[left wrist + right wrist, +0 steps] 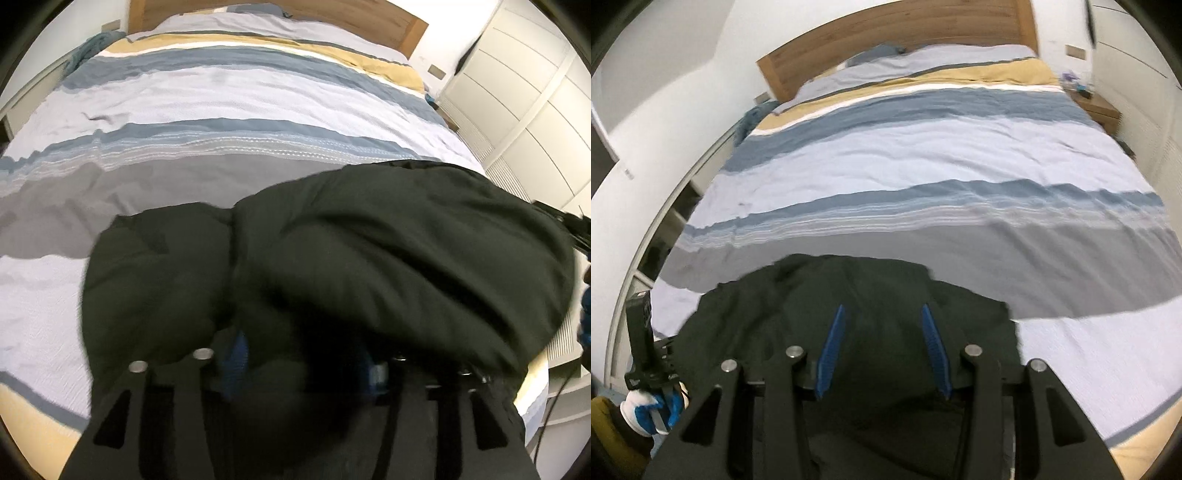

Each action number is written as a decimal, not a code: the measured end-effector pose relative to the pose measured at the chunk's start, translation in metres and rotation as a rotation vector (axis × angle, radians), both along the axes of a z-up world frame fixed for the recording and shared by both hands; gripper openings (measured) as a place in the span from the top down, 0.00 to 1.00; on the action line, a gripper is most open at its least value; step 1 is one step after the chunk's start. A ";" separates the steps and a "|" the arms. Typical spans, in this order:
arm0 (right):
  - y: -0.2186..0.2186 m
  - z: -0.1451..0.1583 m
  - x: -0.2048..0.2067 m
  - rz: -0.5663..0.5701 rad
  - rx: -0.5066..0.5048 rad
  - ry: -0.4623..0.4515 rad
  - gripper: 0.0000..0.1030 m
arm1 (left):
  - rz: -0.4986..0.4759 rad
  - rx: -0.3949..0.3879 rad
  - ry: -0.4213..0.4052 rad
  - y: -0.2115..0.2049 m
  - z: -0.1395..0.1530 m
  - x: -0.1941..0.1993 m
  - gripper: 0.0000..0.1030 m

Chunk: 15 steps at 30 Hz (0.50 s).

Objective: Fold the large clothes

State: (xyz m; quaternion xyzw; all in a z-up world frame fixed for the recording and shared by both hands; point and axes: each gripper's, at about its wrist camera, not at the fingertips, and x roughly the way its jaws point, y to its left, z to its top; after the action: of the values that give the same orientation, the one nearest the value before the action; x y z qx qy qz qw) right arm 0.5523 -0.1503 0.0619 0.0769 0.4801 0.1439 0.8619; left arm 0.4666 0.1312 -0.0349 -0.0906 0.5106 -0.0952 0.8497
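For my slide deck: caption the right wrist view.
Right claw, open, over a dark green jacket lying on a striped duvet.

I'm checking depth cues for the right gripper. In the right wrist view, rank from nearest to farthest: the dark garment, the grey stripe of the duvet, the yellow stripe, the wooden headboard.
1. dark garment, directly beneath the right gripper, between its open fingers.
2. grey stripe, just beyond the garment.
3. yellow stripe, near the bed's head.
4. wooden headboard, at the far wall.
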 end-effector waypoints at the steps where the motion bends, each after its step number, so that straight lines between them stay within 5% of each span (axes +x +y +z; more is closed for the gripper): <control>1: 0.009 -0.001 0.003 0.020 0.000 0.007 0.58 | 0.004 0.000 0.000 0.004 0.004 -0.006 0.46; 8: 0.051 -0.020 0.004 0.135 -0.014 0.066 0.58 | 0.095 -0.051 -0.047 0.030 0.049 -0.034 0.37; 15: 0.064 -0.047 0.001 0.195 -0.062 0.132 0.58 | 0.043 -0.077 -0.125 -0.008 0.078 0.022 0.29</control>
State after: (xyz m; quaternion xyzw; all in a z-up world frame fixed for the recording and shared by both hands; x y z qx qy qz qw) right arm 0.5531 -0.0866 0.0144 0.0124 0.5451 0.2069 0.8123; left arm 0.4887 0.1229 0.0429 -0.1280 0.4503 -0.1017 0.8778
